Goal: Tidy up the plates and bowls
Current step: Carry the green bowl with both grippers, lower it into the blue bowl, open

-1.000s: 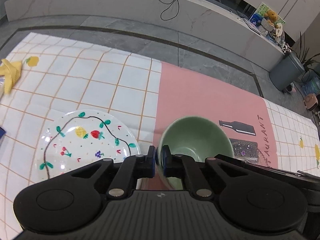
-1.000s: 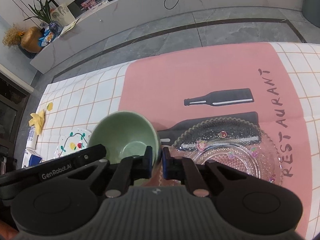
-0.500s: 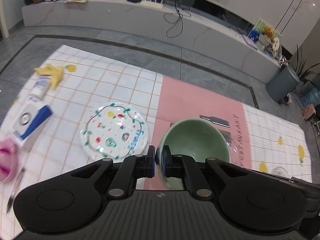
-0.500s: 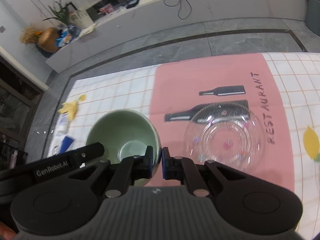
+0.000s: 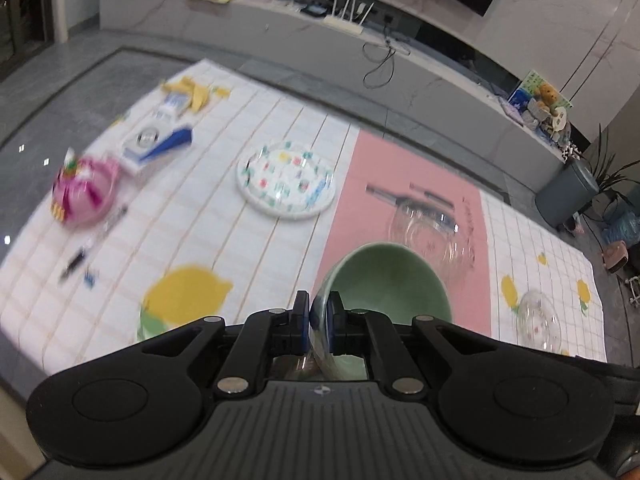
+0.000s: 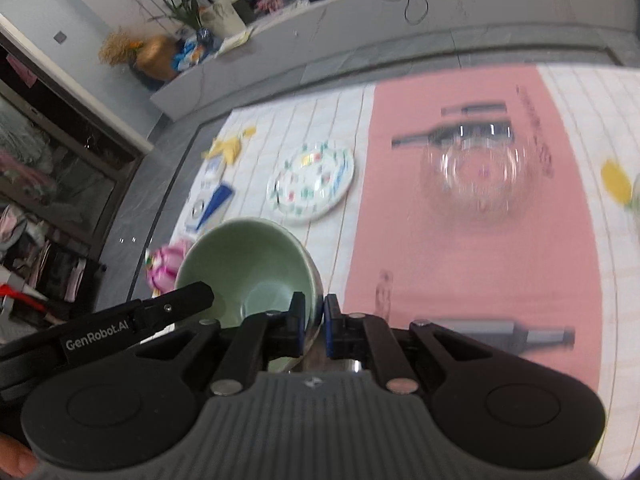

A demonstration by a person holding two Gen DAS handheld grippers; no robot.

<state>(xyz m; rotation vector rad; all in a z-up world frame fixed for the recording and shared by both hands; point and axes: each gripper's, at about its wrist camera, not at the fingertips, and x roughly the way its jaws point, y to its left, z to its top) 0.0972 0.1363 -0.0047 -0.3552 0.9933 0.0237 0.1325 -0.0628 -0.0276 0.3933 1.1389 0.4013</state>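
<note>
Both grippers hold one green bowl [image 5: 390,284] high above the floor mat. My left gripper [image 5: 318,314] is shut on its near-left rim. My right gripper [image 6: 314,318] is shut on the bowl's [image 6: 248,264] right rim. Below lie a white plate with coloured fruit marks [image 5: 286,178], also in the right wrist view [image 6: 312,182], and a clear glass plate [image 5: 432,232] on the pink strip, also in the right wrist view [image 6: 476,178]. A small clear glass bowl [image 5: 538,322] sits at the right on the mat.
A pink toy-like object [image 5: 84,190], a blue and white box [image 5: 154,146], a banana peel [image 5: 192,92] and pens [image 5: 76,260] lie at the mat's left. A grey bin [image 5: 568,194] and a low marble bench [image 5: 360,52] stand beyond.
Both grippers have lifted the green bowl well up from the mat; plates below look smaller and farther. Much more of the mat and its left-side clutter is in view.
</note>
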